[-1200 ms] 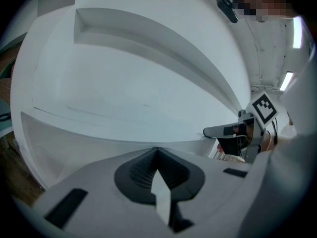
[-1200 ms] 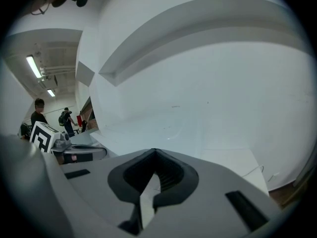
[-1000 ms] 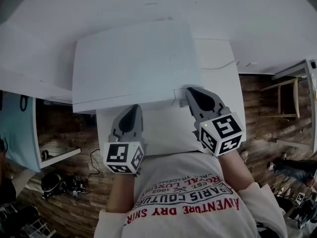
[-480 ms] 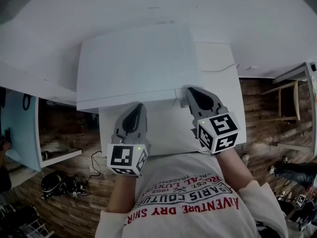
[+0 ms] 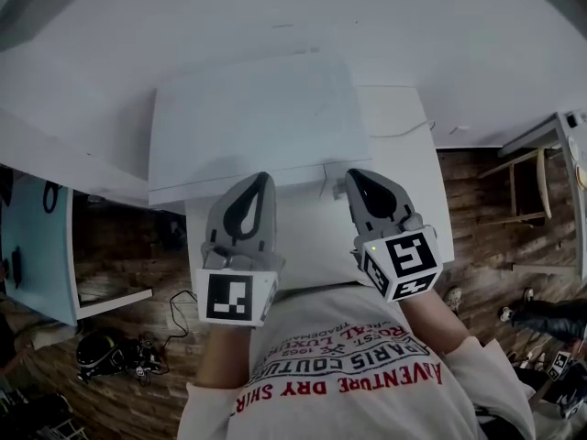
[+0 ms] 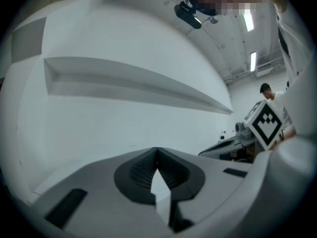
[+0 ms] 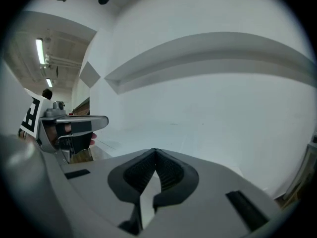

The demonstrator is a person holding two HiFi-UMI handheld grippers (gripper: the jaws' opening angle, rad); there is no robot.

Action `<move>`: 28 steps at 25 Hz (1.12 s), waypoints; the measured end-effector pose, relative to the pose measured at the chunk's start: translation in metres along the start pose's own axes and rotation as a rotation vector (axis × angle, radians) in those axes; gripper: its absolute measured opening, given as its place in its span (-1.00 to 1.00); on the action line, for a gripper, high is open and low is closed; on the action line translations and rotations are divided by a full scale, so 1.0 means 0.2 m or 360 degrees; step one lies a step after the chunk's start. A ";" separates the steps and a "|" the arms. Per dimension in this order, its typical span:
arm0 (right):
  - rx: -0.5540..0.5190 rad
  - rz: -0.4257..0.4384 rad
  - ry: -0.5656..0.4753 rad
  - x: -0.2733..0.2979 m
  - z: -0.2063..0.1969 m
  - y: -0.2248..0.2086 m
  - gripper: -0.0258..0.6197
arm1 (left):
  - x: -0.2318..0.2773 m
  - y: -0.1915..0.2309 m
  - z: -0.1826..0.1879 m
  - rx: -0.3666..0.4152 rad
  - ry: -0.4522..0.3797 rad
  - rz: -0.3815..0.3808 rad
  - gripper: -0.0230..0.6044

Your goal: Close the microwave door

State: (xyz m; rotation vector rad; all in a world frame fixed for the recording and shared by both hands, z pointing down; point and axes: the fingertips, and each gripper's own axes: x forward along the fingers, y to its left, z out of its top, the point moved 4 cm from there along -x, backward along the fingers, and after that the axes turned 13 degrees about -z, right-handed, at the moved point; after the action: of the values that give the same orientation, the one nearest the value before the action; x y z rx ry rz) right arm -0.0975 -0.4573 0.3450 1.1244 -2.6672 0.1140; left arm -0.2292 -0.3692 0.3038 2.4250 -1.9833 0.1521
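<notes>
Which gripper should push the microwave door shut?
Probably the right gripper: its shut tips sit at the microwave's front right corner, by a small lip. The left gripper points at the front's middle.

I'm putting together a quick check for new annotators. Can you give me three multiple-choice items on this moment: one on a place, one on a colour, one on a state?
1. Where is the right gripper?
A. At the microwave's near right corner
B. On top of the microwave
C. Down by the floor

2. What colour is the microwave?
A. Black
B. White
C. Red

3. How do the left gripper's jaws stand?
A. Wide apart
B. Shut on a cup
C. Shut, with nothing between them

Answers:
1. A, as the head view shows its tip at that corner.
2. B, as its whole casing is white.
3. C, as the left gripper view shows the tips meeting with nothing held.
</notes>
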 end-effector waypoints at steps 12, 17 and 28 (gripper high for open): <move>0.0048 -0.0123 -0.0359 -0.15 0.18 0.17 -0.90 | -0.17 0.05 0.12 0.0048 -0.0186 -0.0080 -0.92; 0.0023 -0.0132 -0.0380 -0.15 0.18 0.23 -0.90 | -0.21 0.08 0.08 0.0047 -0.0170 -0.0083 -0.92; 0.0017 -0.0146 -0.0376 -0.12 0.18 0.26 -0.90 | -0.22 0.11 0.04 0.0027 -0.0150 -0.0101 -0.92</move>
State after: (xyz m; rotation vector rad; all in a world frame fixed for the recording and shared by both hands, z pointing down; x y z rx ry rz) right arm -0.1253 -0.4101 0.3047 1.3371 -2.8134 -0.0227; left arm -0.2594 -0.3313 0.2911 2.5477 -1.9456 0.0559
